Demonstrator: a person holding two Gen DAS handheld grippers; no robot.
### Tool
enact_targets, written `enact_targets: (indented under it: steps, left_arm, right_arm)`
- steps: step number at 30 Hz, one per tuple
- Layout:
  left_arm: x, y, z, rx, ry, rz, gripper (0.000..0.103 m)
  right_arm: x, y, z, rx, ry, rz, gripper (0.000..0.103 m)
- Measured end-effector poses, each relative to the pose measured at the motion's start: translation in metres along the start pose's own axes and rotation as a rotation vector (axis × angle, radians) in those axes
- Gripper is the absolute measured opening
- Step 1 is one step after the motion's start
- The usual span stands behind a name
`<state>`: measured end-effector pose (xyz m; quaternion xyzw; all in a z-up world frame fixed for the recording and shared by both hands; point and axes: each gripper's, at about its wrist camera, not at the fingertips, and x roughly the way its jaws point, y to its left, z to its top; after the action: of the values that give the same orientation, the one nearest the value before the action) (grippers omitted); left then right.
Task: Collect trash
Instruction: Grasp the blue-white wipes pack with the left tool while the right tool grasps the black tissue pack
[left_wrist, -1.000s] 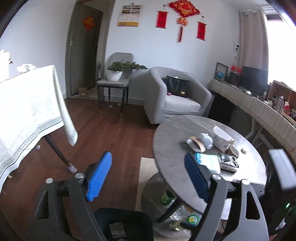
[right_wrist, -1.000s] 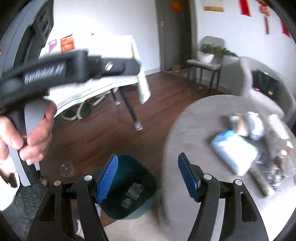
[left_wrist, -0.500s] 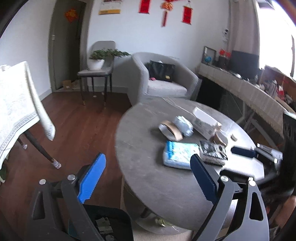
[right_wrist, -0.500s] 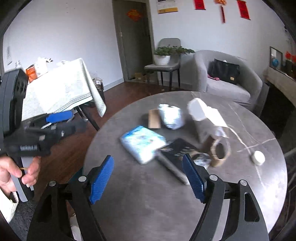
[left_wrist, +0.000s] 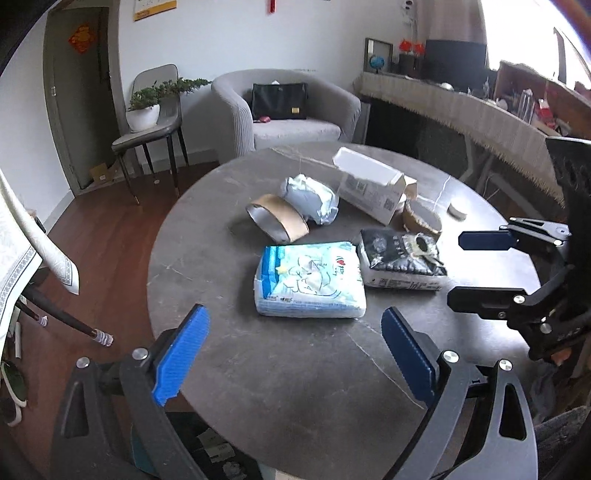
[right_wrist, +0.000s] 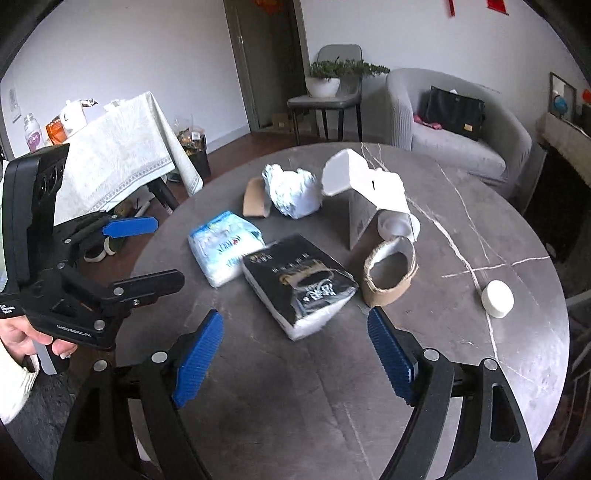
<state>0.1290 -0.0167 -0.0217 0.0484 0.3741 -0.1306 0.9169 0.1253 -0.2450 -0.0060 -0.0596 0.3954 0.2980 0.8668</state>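
Observation:
Trash lies on the round grey table (left_wrist: 295, 387): a blue-white tissue pack (left_wrist: 309, 280), a black packet (left_wrist: 400, 258), a cardboard tape core (left_wrist: 277, 216), a crumpled white bag (left_wrist: 312, 198), a torn white box (left_wrist: 369, 184), a torn cardboard ring (right_wrist: 388, 275) and a white cap (right_wrist: 497, 298). My left gripper (left_wrist: 293, 354) is open and empty, just short of the tissue pack. My right gripper (right_wrist: 295, 354) is open and empty, just short of the black packet (right_wrist: 299, 284). A dark bin (left_wrist: 207, 450) sits below the table's near edge.
A cloth-covered table (right_wrist: 110, 147) stands at the left. A grey armchair (left_wrist: 284, 110) with a black bag, a chair with a potted plant (left_wrist: 147, 110) and a long sideboard (left_wrist: 461, 107) stand behind the round table. The floor is wood.
Both grippers have risen from beside the bin and moved in over the round table. The trash now lies close in front of the open jaws.

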Motion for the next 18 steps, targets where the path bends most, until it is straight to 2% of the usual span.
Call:
enact_targets:
  steps: [13,18]
  left_arm:
    - [0.036,-0.002,0.012,-0.004,0.074,-0.017,0.096]
    - [0.047,-0.001,0.016,0.012,0.087,0.005,0.092]
  right_arm:
    - [0.021,-0.010,0.010,-0.026,0.063,0.004,0.089]
    - [0.027,-0.011,0.017,-0.044,0.079,0.013,0.090]
